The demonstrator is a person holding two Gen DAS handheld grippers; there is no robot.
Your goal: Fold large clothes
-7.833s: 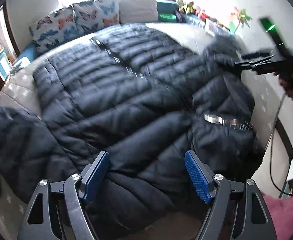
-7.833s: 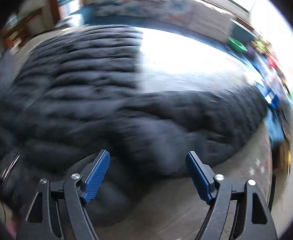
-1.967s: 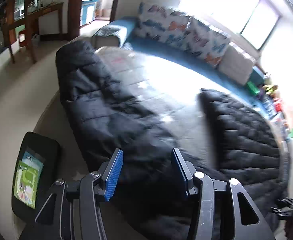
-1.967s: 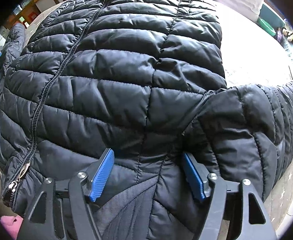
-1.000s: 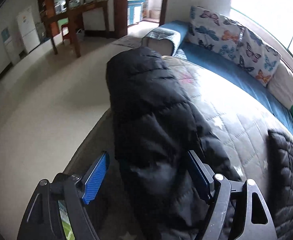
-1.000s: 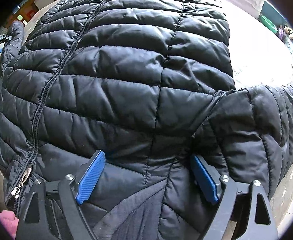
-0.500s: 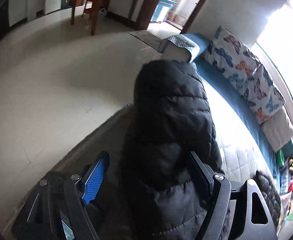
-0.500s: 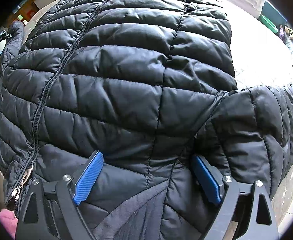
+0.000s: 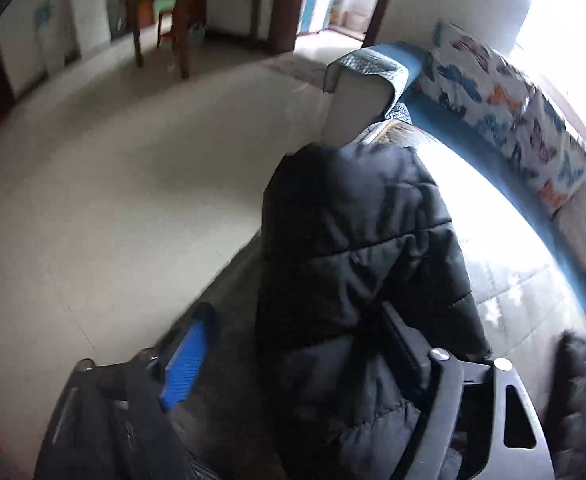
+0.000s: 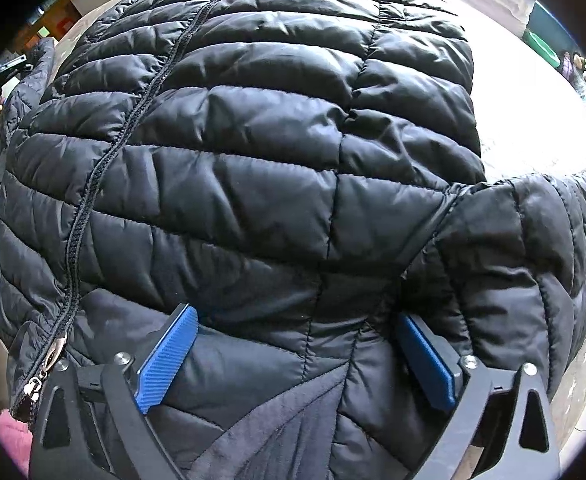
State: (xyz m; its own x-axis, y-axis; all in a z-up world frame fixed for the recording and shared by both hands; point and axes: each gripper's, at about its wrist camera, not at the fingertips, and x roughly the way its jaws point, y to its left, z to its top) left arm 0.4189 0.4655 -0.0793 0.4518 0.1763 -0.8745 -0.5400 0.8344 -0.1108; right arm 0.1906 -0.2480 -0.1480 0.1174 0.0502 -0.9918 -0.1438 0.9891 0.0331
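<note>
A black quilted puffer jacket [image 10: 261, 168] was spread over a pale quilted bed [image 9: 513, 300], its zipper [image 10: 93, 200] running down the front. The right gripper [image 10: 297, 352] was held wide open against the chest panel. The left gripper [image 9: 293, 344], jaws also apart, bracketed a raised sleeve [image 9: 357, 248].

Both wrist cams close on jacket [image 10: 277, 152].

Jacket body [image 10: 253, 152] spread on the bed [image 10: 525, 120], zipper [image 10: 105, 176] left of centre. One sleeve [image 10: 533, 240] runs off right; other sleeve [image 9: 353, 260] lies along the bed edge, between the left tongs [image 9: 293, 356]. Pillows [image 9: 513, 120] behind, floor [image 9: 113, 184] left.
</note>
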